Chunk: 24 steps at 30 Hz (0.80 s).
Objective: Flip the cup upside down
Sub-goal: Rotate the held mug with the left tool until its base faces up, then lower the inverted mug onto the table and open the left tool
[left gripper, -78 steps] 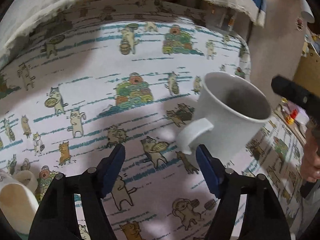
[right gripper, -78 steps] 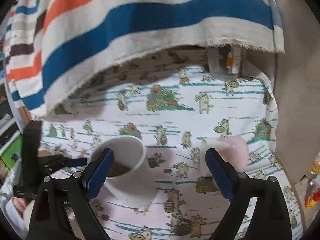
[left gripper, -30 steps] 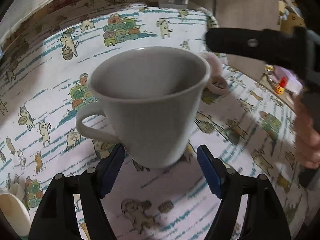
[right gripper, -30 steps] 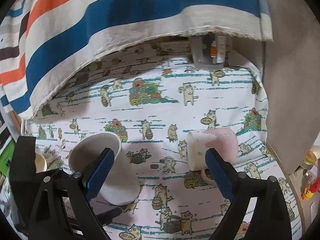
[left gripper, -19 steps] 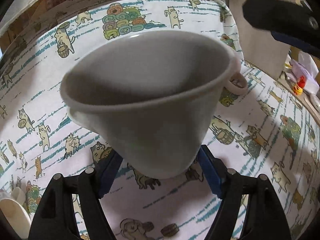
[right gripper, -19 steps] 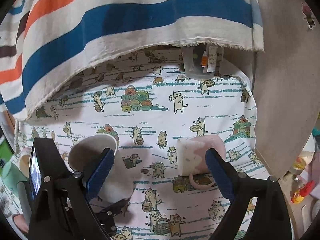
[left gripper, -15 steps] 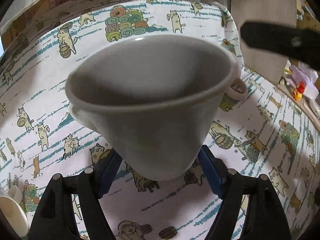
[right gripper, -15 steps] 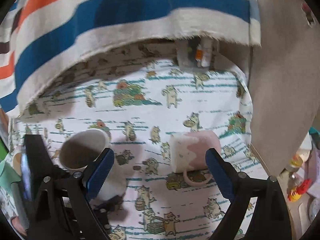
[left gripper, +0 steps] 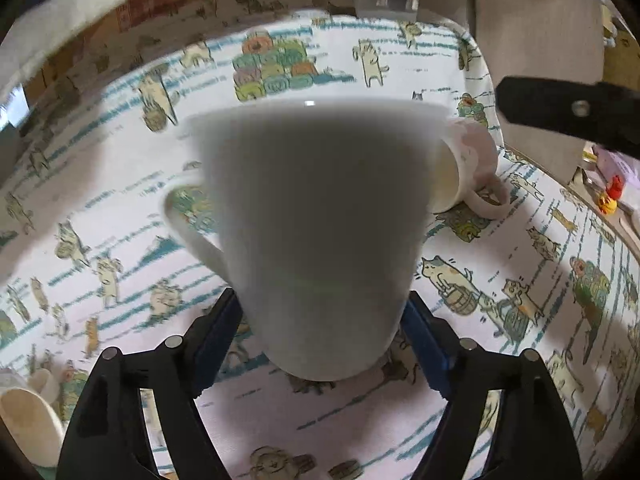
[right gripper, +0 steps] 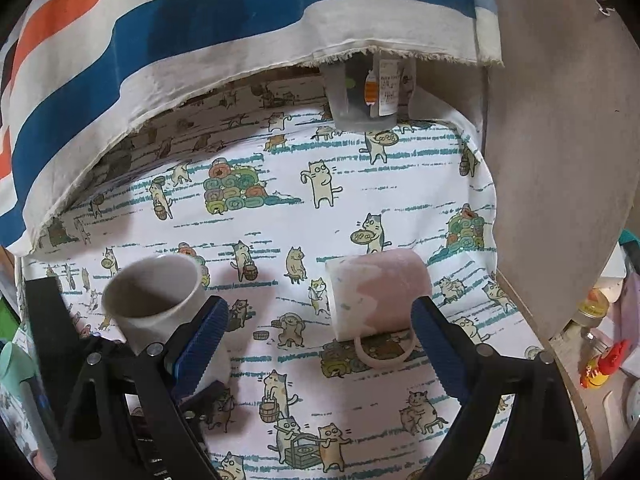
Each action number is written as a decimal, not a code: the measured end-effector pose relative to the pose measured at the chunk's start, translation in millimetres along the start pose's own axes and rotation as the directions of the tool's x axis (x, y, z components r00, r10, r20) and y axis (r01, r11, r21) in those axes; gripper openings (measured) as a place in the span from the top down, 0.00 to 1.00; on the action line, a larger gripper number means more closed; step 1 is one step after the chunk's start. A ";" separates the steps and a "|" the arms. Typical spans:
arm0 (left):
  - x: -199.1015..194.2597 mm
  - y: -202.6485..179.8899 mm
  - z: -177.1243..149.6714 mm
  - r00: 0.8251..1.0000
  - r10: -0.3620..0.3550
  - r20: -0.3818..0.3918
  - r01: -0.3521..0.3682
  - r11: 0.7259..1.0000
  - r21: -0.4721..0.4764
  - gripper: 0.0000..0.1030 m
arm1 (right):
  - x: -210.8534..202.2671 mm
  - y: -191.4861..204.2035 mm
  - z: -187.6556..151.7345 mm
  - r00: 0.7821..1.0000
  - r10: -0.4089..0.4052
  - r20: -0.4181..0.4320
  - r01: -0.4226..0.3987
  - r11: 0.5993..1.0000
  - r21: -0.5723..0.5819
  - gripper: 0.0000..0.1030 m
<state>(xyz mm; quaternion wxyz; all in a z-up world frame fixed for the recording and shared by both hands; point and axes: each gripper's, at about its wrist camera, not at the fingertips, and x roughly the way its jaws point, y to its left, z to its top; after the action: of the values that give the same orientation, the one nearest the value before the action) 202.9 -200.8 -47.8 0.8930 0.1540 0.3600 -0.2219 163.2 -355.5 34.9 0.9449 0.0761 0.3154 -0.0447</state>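
Note:
A grey-white cup (left gripper: 316,232) fills the left wrist view, held upright above the cat-print tablecloth (left gripper: 500,320). My left gripper (left gripper: 322,344) is shut on the cup's lower body, handle to the left. The same cup (right gripper: 154,300) shows at the left of the right wrist view. A pink and white mug (right gripper: 376,296) lies on its side on the cloth, handle toward me. My right gripper (right gripper: 318,348) is open and empty, its right finger close to the pink mug, which also shows in the left wrist view (left gripper: 472,168).
A striped cloth (right gripper: 200,24) hangs over the far side of the table. A clear plastic container (right gripper: 364,92) stands at the back. A beige panel (right gripper: 560,160) stands along the right edge. A cream cup (left gripper: 24,428) lies at the lower left.
My left gripper has closed on the grey-white cup, lifted it off the cloth and tipped it so its rim is now seen edge-on. My right gripper has moved nearer the pink mug.

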 end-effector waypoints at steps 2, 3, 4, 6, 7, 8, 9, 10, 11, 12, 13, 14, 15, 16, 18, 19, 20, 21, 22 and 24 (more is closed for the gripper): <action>-12.1 4.6 -3.1 1.000 -0.004 0.018 0.004 1.000 0.006 0.24 | -0.3 1.3 0.0 1.000 0.000 0.004 0.000 1.000 -0.007 0.09; -19.1 7.8 -4.8 1.000 -0.015 0.027 0.015 1.000 0.000 0.25 | -0.5 1.7 0.1 1.000 0.001 0.005 -0.001 1.000 -0.010 0.09; -25.4 12.0 -5.7 0.999 -0.027 0.039 0.028 1.000 -0.014 0.26 | -1.1 2.4 0.1 1.000 0.005 0.008 -0.005 1.000 -0.013 0.09; -36.2 19.0 -8.2 0.998 -0.026 0.060 0.028 0.999 -0.025 0.26 | -1.5 3.1 -0.3 1.000 0.008 0.011 -0.008 1.000 -0.016 0.09; -38.6 20.5 -8.0 0.998 -0.023 0.066 0.025 0.999 -0.025 0.26 | -1.5 3.3 -0.6 1.000 0.008 0.011 -0.007 1.000 -0.018 0.09; -42.8 24.5 -10.0 0.997 -0.021 0.069 0.023 0.999 -0.025 0.26 | -1.6 3.4 -0.6 1.000 0.007 0.011 -0.007 1.000 -0.017 0.09; -44.9 28.1 -11.0 0.997 -0.021 0.069 0.023 0.999 -0.027 0.26 | -1.5 3.9 -0.8 1.000 0.007 0.011 -0.007 1.000 -0.020 0.09; -47.7 31.5 -11.6 0.997 -0.021 0.069 0.023 0.999 -0.033 0.26 | -1.4 4.6 -1.1 1.000 0.008 0.011 -0.007 1.000 -0.023 0.09; -50.1 34.5 -12.3 0.997 -0.022 0.070 0.024 0.999 -0.040 0.26 | -1.2 5.4 -1.4 1.000 0.008 0.010 -0.008 1.000 -0.025 0.09; -53.5 37.5 -13.0 0.997 -0.024 0.072 0.027 0.999 -0.043 0.26 | -1.0 5.9 -1.8 1.000 0.010 0.009 -0.009 1.000 -0.028 0.09; -57.1 40.8 -14.2 0.997 -0.026 0.074 0.030 0.999 -0.042 0.26 | -1.1 6.9 -2.1 1.000 0.012 0.009 -0.012 0.999 -0.032 0.09; -61.2 41.1 -15.3 0.997 -0.027 0.078 0.030 0.999 -0.037 0.26 | -1.1 8.1 -2.6 1.000 0.014 0.010 -0.014 0.999 -0.037 0.09; -65.4 42.4 -14.9 0.996 -0.024 0.083 0.027 0.999 -0.030 0.26 | -1.3 9.4 -2.9 1.000 0.015 0.011 -0.015 0.999 -0.042 0.09; -69.0 43.9 -15.6 0.996 -0.020 0.086 0.022 0.999 -0.025 0.26 | -1.8 11.0 -3.4 1.000 0.017 0.014 -0.016 0.999 -0.048 0.09; -74.8 45.5 -13.0 0.997 0.001 0.079 0.001 1.000 -0.021 0.26 | -2.0 13.1 -4.2 1.000 0.016 0.015 -0.016 0.998 -0.057 0.09; -75.8 45.9 -11.0 0.997 0.011 0.071 -0.009 1.000 -0.024 0.26 | -2.1 13.9 -4.7 1.000 0.017 0.016 -0.016 0.998 -0.061 0.09; -76.9 46.5 -9.2 0.997 0.018 0.068 -0.016 0.999 -0.030 0.26 | -2.0 14.6 -5.2 1.000 0.016 0.015 -0.016 0.998 -0.063 0.09; -78.6 47.2 -7.5 0.997 0.024 0.072 -0.022 0.999 -0.035 0.26 | -2.0 14.9 -5.5 1.000 0.017 0.014 -0.016 0.998 -0.063 0.09; -79.6 47.6 -6.3 0.997 0.031 0.076 -0.028 0.999 -0.037 0.26 | -2.1 15.2 -5.6 1.000 0.018 0.012 -0.017 0.998 -0.062 0.09; -82.3 47.2 -4.2 0.994 0.059 0.090 -0.056 0.998 -0.042 0.26 | -2.4 15.5 -5.9 0.999 0.031 0.008 -0.030 0.998 -0.057 0.09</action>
<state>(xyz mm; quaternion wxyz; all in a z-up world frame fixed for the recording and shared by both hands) 171.6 -135.2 13.3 0.9174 0.1362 0.3186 -0.1957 159.8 -339.2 33.4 0.9486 0.0540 0.3110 -0.0217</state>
